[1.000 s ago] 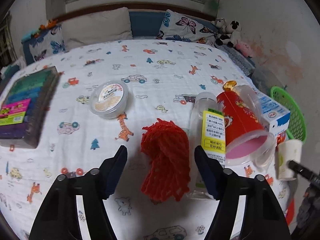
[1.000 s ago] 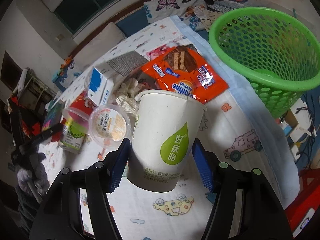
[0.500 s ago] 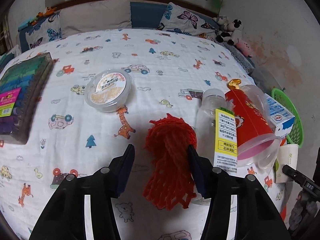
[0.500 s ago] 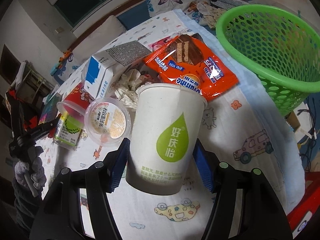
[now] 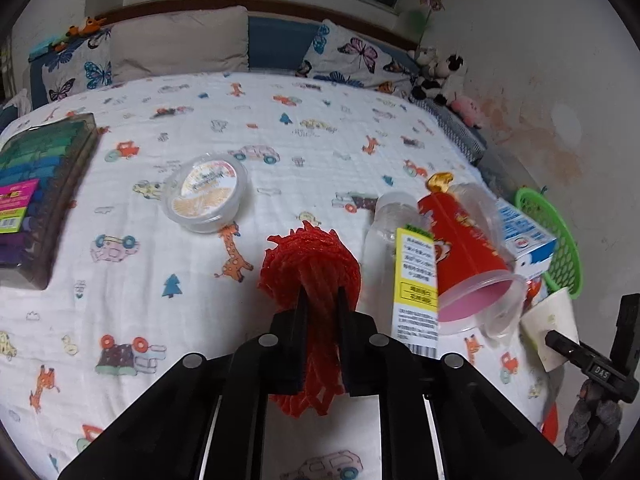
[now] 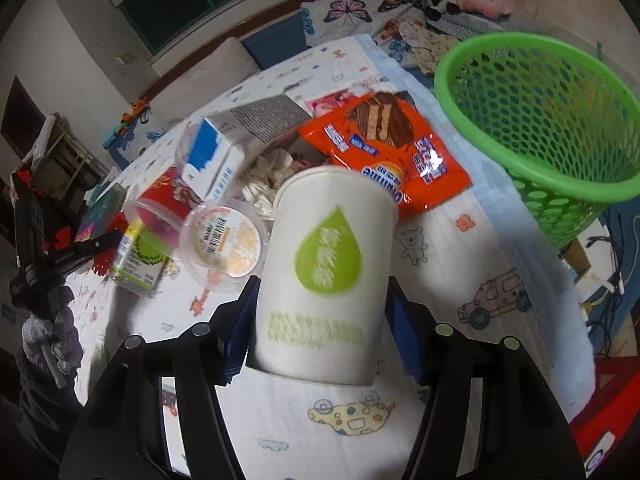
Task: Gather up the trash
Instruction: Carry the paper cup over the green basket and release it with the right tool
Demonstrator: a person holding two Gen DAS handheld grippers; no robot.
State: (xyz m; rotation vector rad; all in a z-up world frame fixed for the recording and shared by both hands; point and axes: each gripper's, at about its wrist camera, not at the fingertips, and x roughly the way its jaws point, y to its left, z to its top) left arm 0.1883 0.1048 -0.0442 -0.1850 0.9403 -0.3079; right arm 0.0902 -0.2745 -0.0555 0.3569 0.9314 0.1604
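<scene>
A red foam fruit net (image 5: pixel 310 256) lies on the printed bedsheet, and my left gripper (image 5: pixel 322 294) is shut on its near end, squeezing it into a narrow bundle. A white paper cup with a green drop logo (image 6: pixel 328 248) stands tilted between the fingers of my right gripper (image 6: pixel 322 284). The right jaws are closing, and both blue pads touch the cup's sides. The green mesh basket (image 6: pixel 540 184) stands off the bed's edge to the right of the cup. In the left wrist view the cup (image 5: pixel 552 324) shows at the far right.
A round lidded tub (image 5: pixel 206 194), a clear bottle (image 5: pixel 412 280), a red plastic cup (image 5: pixel 468 252) and a milk carton (image 5: pixel 524 236) lie on the sheet. An orange wafer wrapper (image 6: pixel 392 148) lies beyond the paper cup. A box of coloured items (image 5: pixel 36 192) lies far left.
The left jaws closed from wide open onto the red net, pinching it. The paper cup has tipped and blurs between the right pads, which have drawn in against it.
</scene>
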